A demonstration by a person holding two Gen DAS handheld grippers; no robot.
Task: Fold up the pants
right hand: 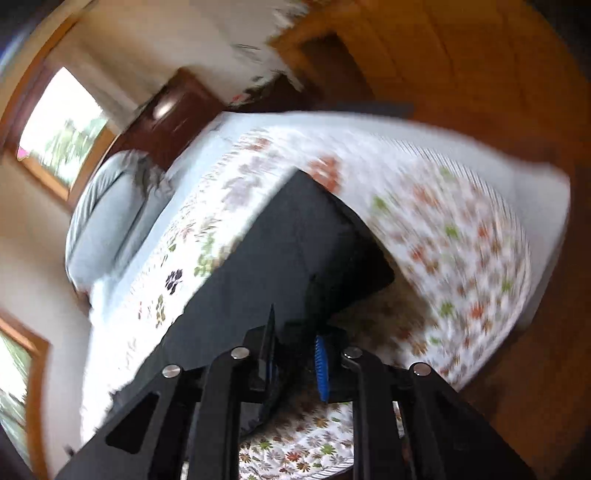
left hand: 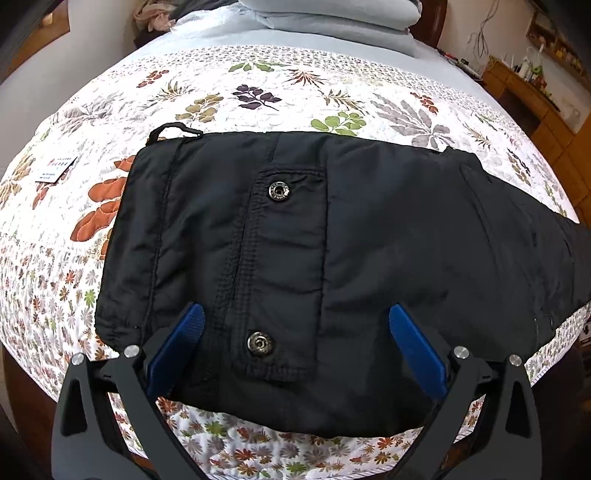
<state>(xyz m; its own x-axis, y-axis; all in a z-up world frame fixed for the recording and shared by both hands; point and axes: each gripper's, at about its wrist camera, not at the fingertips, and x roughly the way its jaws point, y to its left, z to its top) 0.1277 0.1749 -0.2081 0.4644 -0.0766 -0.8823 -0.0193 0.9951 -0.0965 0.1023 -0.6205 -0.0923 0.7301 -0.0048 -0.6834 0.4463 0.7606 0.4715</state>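
The black pants point(left hand: 295, 266) lie on the floral quilt, waist end to the left, a pocket flap with two metal snaps point(left hand: 279, 192) facing up, legs running off to the right. My left gripper point(left hand: 295, 332) is open, its blue pads point(left hand: 181, 343) wide apart just above the near edge of the pants, holding nothing. In the blurred right wrist view my right gripper point(right hand: 295, 354) is shut on the black pants fabric point(right hand: 266, 258) and holds that part lifted off the quilt point(right hand: 443, 229).
The bed's quilt point(left hand: 258, 85) has a near edge point(left hand: 280, 465) close to the left gripper. A white label card point(left hand: 55, 168) lies at the left. Folded grey bedding point(left hand: 325, 22) sits at the bed's head. Wooden shelving point(left hand: 535, 85) stands at the right.
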